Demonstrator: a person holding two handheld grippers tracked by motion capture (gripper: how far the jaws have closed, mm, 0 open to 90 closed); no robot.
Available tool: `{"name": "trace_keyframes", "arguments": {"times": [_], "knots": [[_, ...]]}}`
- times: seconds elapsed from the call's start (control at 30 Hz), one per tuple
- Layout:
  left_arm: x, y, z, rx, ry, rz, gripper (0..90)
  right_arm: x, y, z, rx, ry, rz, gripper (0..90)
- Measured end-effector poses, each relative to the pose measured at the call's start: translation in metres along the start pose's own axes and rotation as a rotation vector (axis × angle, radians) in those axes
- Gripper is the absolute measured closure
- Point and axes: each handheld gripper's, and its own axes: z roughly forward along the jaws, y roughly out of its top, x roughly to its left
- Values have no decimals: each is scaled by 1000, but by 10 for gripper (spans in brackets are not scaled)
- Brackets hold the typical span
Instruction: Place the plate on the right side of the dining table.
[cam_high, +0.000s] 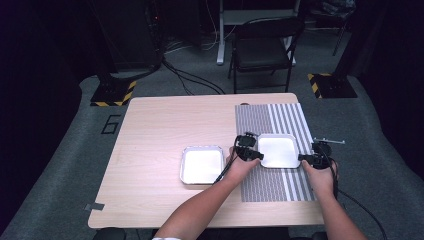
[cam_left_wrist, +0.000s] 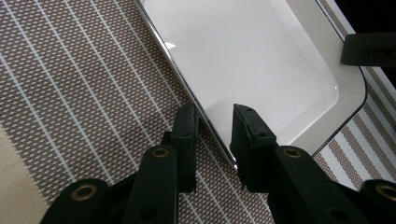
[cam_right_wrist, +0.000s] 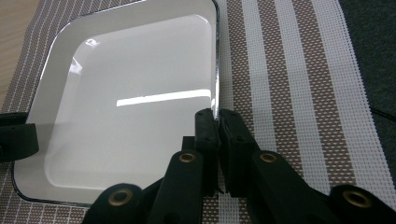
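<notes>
Judging by its glossy, stiff rim, the tray on the mat will be slippery, so keep your right gripper clamped on its edge and close the left gripper, jaws narrowly apart astride the opposite rim.

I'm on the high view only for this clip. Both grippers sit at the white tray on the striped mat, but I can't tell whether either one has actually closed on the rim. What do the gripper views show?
Observer: The right gripper is shut on the rim of the tray on the mat, jaws pinched together.
Operator: And the left?
Observer: The left gripper is open; its jaws straddle the tray's edge with a gap on both sides.
Operator: Anything in that tray?
Observer: No, its white bottom is bare, showing only glare from a light.
</notes>
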Motion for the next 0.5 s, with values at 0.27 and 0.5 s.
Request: {"name": "trace_keyframes", "arguments": {"times": [0.27,0.5], "knots": [[1,0,-5,-21,-12,3,676,2,-1,-7,-30,9,16,806],[2,1,-12,-38,3,12,634,15,-4,-14,-57,23,-37,782]]}}
